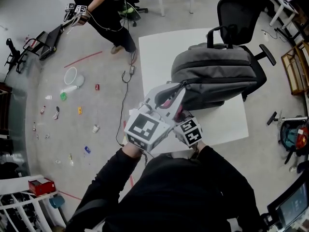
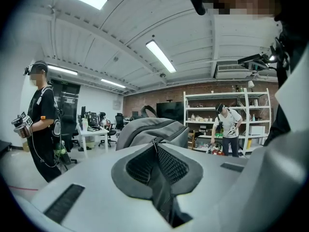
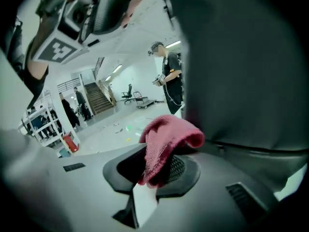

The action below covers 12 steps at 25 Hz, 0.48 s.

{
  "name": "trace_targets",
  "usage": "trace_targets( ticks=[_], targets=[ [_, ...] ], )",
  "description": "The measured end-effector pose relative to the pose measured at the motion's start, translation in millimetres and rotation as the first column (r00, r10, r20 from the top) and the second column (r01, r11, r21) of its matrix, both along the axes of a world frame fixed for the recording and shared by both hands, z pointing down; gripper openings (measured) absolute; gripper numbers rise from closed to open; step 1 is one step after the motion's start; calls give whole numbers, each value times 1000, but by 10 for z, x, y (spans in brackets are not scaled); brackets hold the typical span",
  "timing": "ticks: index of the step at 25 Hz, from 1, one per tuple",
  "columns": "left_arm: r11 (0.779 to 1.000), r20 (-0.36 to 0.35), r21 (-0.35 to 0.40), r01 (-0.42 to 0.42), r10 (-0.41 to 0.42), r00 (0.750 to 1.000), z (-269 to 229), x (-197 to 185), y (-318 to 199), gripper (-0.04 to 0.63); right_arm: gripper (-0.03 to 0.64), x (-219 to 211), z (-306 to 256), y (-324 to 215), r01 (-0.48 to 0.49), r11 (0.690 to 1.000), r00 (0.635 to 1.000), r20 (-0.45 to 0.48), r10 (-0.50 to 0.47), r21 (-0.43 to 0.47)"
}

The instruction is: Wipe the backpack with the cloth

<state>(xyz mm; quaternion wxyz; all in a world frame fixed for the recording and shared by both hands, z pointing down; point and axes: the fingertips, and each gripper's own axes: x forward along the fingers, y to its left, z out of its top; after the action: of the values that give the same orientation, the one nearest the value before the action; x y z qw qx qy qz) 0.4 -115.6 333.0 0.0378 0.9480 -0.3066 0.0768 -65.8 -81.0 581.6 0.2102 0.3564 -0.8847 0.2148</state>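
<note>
Left tongs (image 2: 157, 166) first: they're closed, pads pressed together, and pinched between them is a dark strap (image 2: 161, 192) that runs up toward the grey backpack (image 1: 217, 74). From the head view, that left pair reaches in from below to the backpack's near left end.

The backpack lies on its side on the white table (image 1: 154, 57), bulging and zipped, with its far side close to a black office chair (image 1: 239, 8) that stands behind the table.

Over on my right tongs (image 3: 157, 175), it's a firm bite on the pink cloth (image 3: 166, 141). The cloth is bunched up and folds over the top of the pads, and a white tag (image 3: 145, 202) hangs out below them. The dark grey side of the backpack fills the whole right of that right gripper view, just beside the cloth. Whether the cloth actually touches the fabric, I can't tell from here.

In the head view, both marker cubes sit close together at the table's near edge, right in front of me, with the left tongs crossing over the right ones.

Off to the left, small bits of litter are scattered across the grey floor (image 1: 96, 71), and another person (image 1: 108, 13) stands there.
</note>
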Motion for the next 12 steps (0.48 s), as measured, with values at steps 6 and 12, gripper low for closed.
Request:
trace_targets(
  ticks=[6,12],
  targets=[
    [993,-11,9,119,-119,993,5,14,-17,31,66,1271,-36,-136,-260,964,960,95,263,-46],
    [973,-14,16,229,-229,973,-3,41,-53,31,66,3128,37,-223,-589,801,791,128,599,-106]
  ],
)
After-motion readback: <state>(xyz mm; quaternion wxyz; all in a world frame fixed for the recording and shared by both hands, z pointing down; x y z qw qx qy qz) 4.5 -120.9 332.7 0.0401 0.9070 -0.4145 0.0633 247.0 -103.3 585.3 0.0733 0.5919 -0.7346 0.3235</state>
